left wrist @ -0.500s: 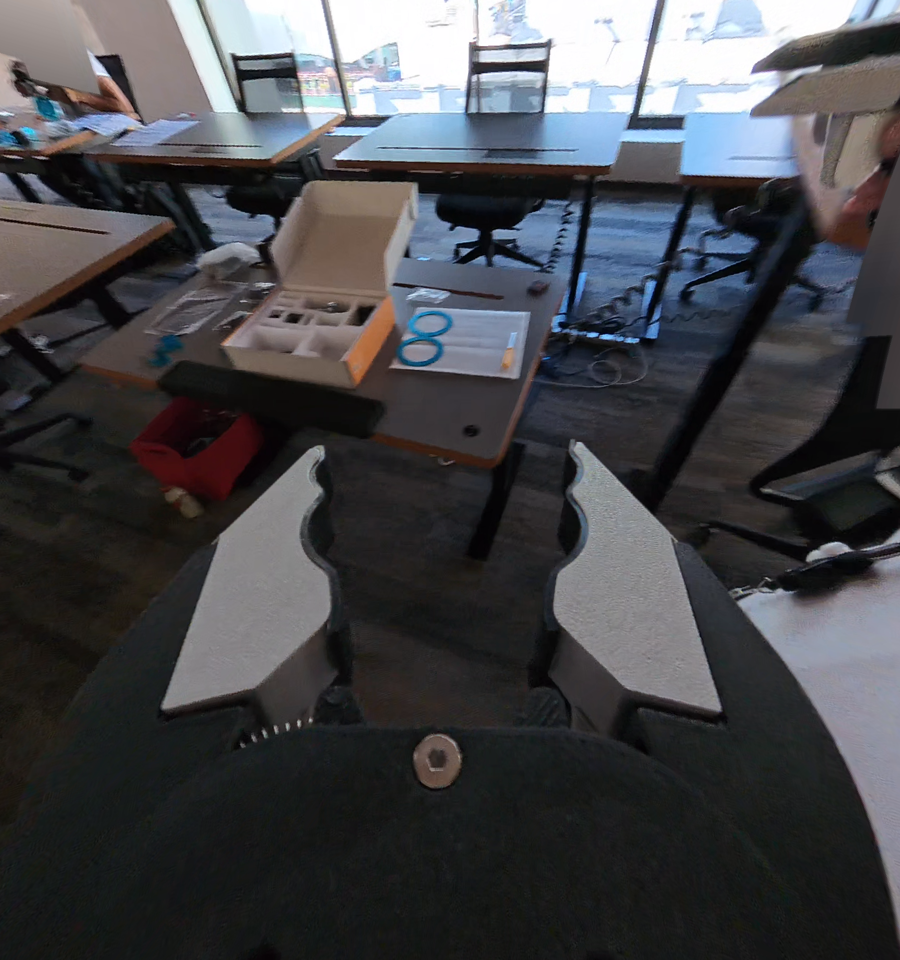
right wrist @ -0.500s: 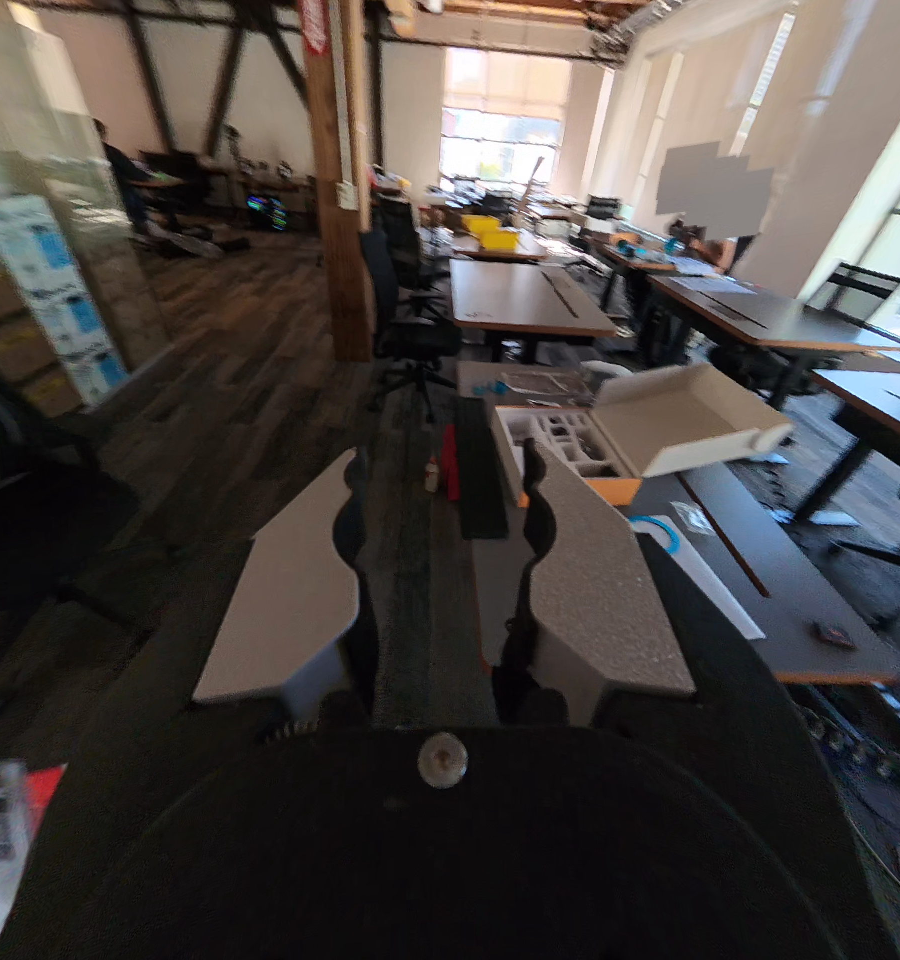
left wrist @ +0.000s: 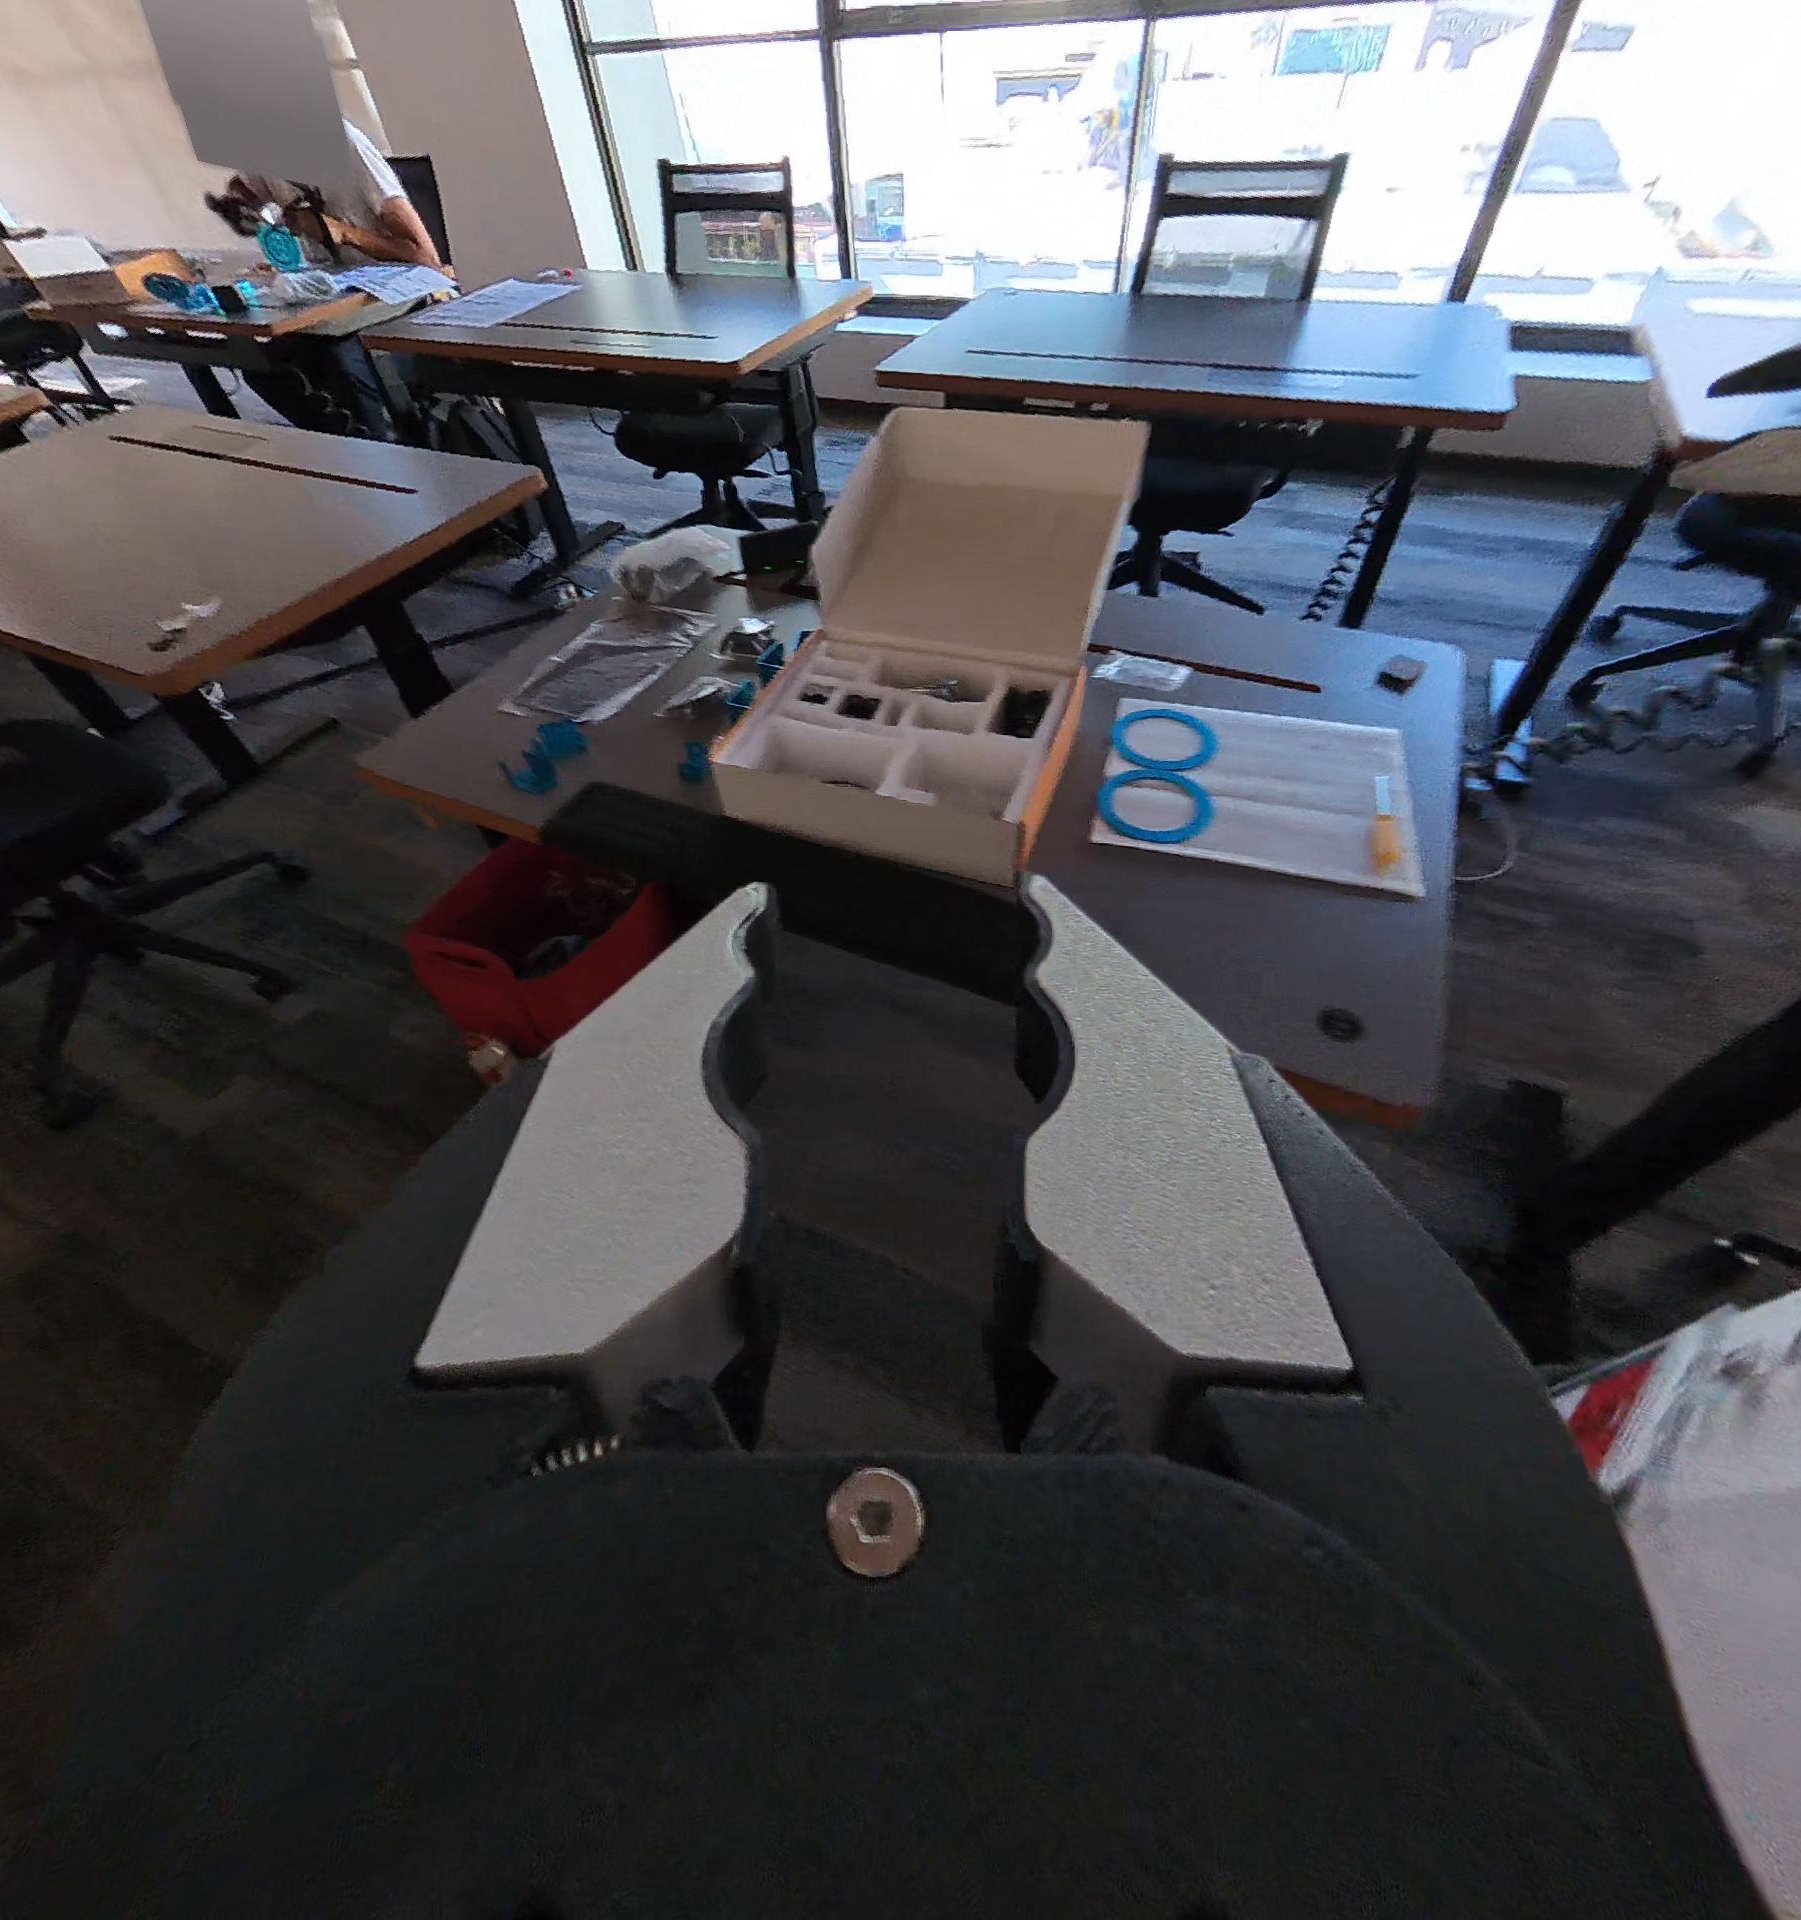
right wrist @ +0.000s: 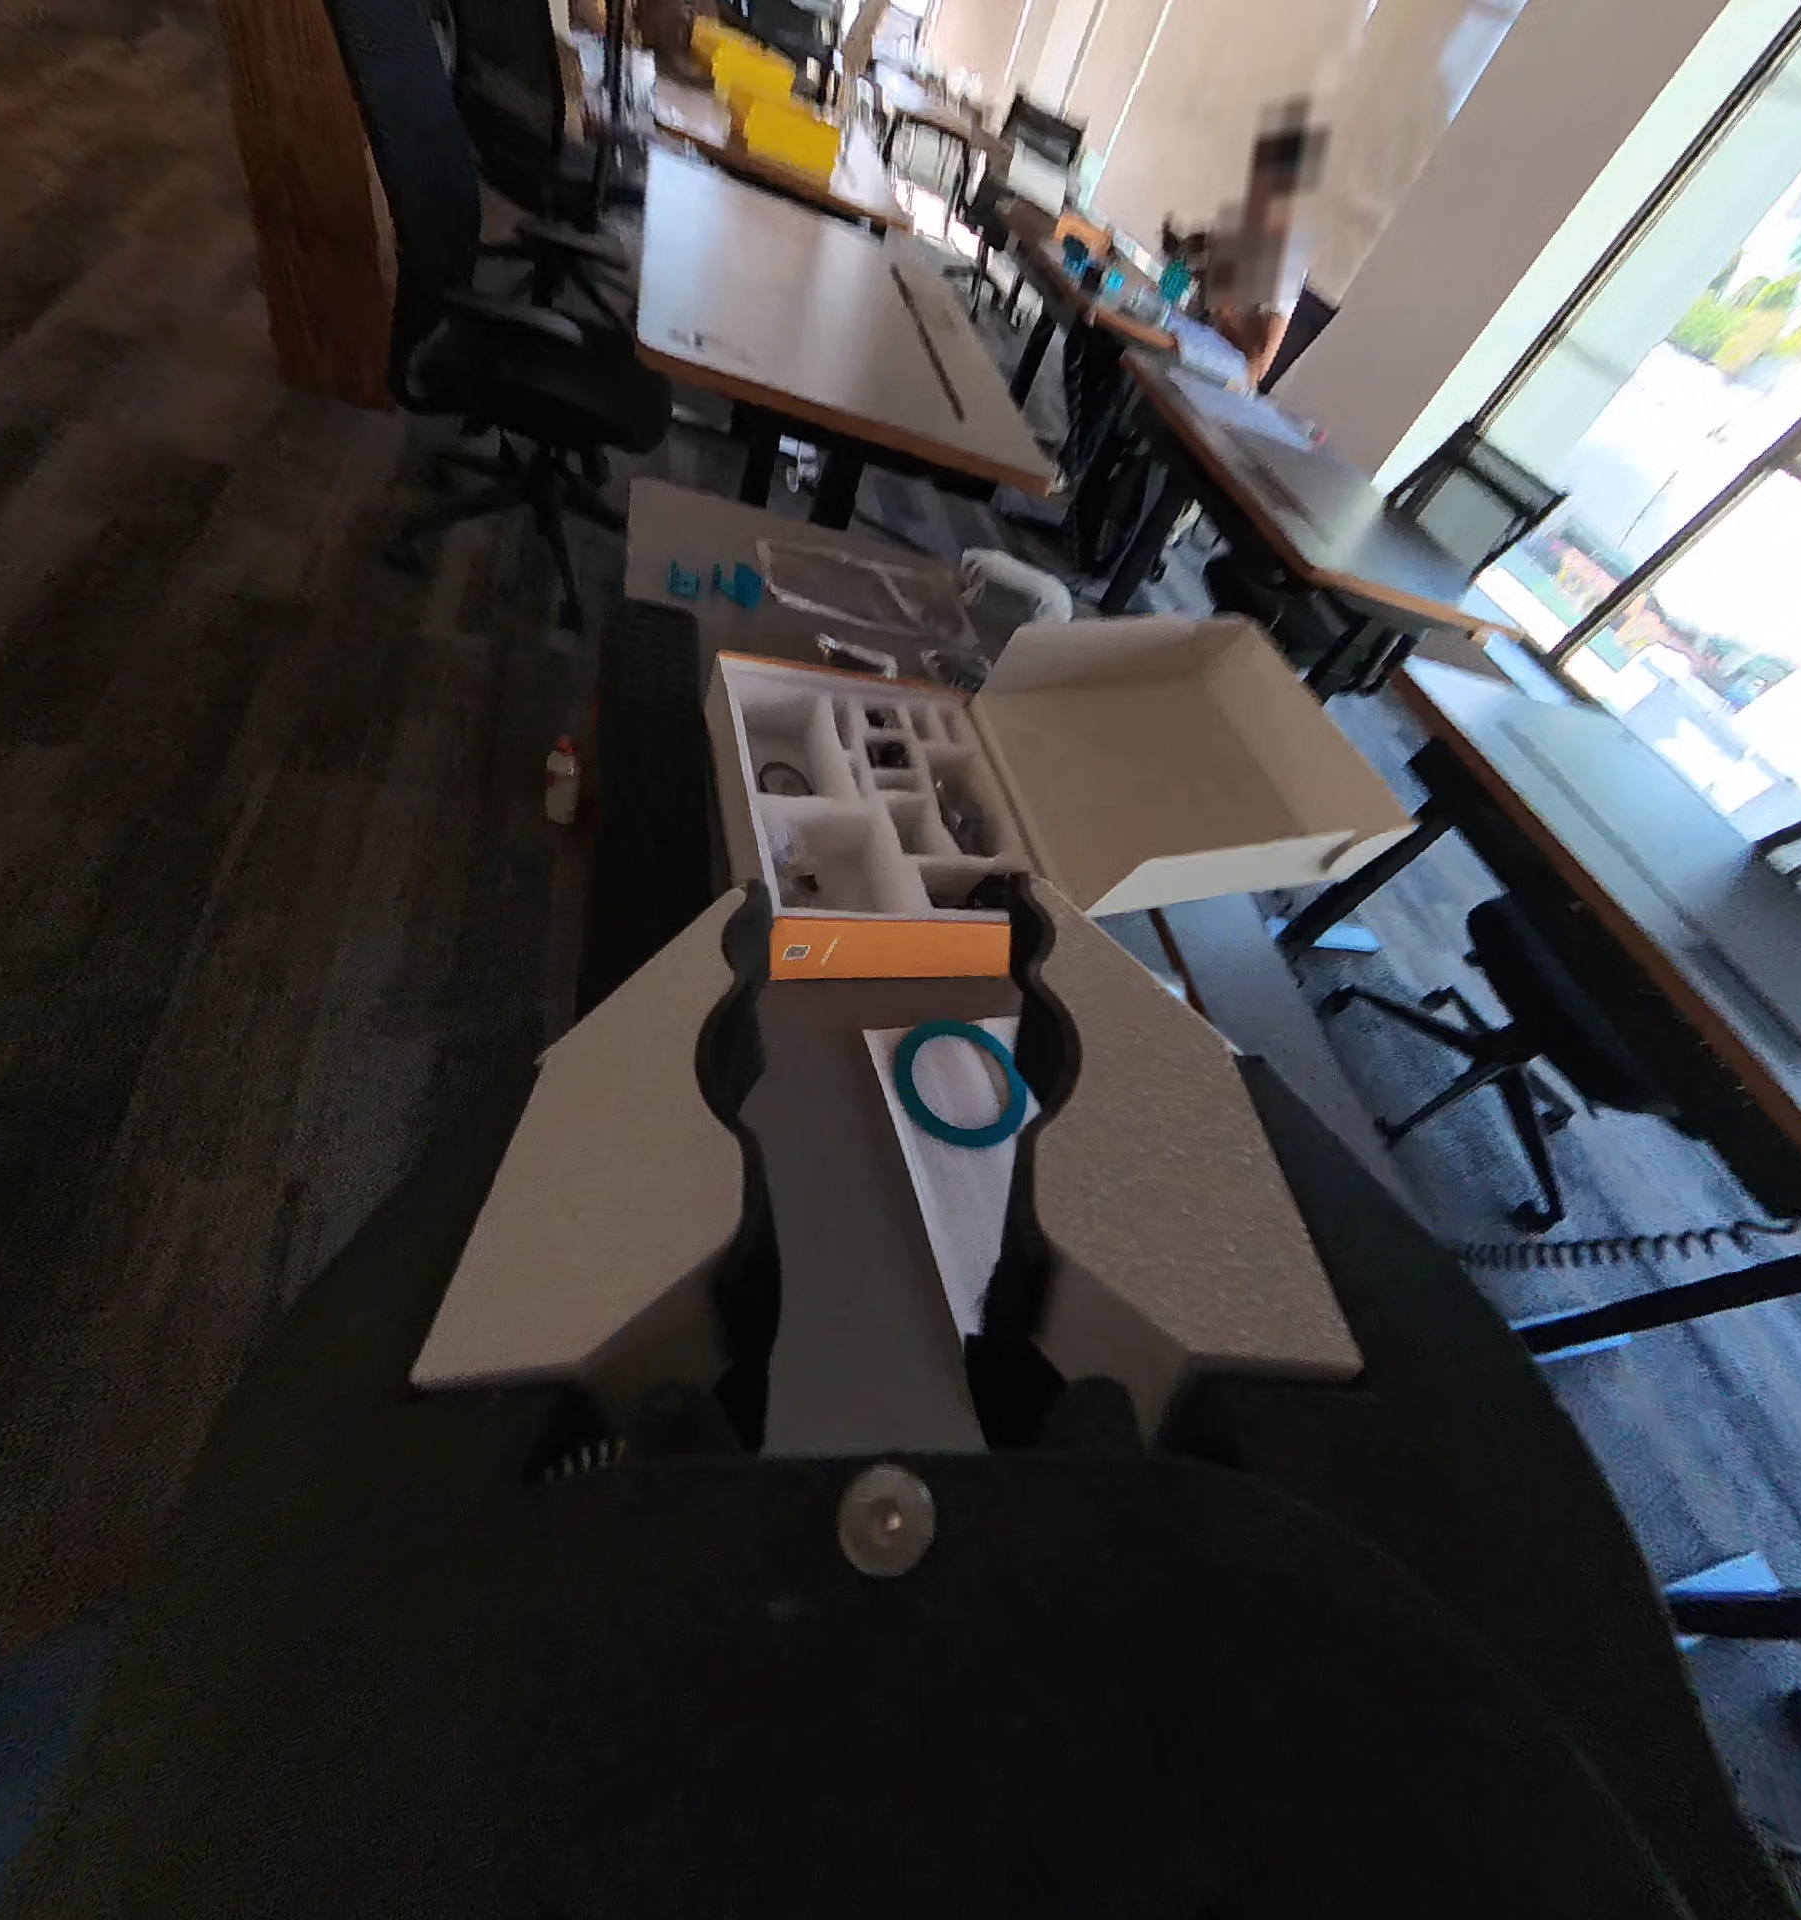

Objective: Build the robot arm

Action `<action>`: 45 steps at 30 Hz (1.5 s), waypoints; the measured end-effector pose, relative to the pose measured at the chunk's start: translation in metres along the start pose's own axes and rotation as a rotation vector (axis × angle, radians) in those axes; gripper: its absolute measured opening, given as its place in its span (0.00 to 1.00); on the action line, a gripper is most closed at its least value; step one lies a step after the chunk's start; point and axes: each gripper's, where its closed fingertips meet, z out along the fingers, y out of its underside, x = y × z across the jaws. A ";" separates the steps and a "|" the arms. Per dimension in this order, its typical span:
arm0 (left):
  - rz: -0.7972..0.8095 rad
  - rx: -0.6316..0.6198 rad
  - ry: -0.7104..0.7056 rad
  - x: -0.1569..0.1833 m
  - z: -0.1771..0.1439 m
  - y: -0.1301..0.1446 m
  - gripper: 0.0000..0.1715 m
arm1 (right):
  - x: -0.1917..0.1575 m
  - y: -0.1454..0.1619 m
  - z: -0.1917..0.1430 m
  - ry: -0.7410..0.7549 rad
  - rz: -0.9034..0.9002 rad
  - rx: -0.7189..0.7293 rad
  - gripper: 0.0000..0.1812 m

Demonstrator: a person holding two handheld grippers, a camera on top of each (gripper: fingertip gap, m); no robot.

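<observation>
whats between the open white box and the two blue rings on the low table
Only bare table top. In the left wrist view, a dark strip of the table separates the open white box from the white sheet carrying the blue rings.

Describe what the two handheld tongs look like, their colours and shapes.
Both look alike. The left tongs and the right tongs each have two pale grey, grainy-textured fingers, wedge-shaped and tapering to the tip, with wavy black inner pads. They sit on a rounded black body with a silver screw at its centre. A small coiled spring shows at the base.
</observation>
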 end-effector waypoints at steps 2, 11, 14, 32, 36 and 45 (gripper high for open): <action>-0.018 -0.020 0.021 -0.033 0.042 -0.007 0.25 | 0.008 0.016 0.061 -0.040 0.066 -0.075 0.25; 0.006 -0.069 0.241 -0.129 0.221 -0.025 0.11 | 0.048 0.052 0.241 0.014 0.161 -0.268 0.17; 0.045 -0.099 0.365 -0.157 0.290 -0.018 0.09 | 0.047 0.071 0.279 0.071 0.223 -0.318 0.16; 0.017 -0.086 0.957 -0.144 0.641 0.043 0.09 | -0.047 0.201 0.426 0.102 0.450 -0.573 0.17; 0.021 -0.126 1.040 -0.126 0.676 0.066 0.09 | -0.069 0.210 0.454 -0.082 0.456 -0.598 0.17; 0.040 -0.174 1.129 -0.112 0.715 0.097 0.11 | -0.068 0.222 0.488 -0.128 0.460 -0.622 0.17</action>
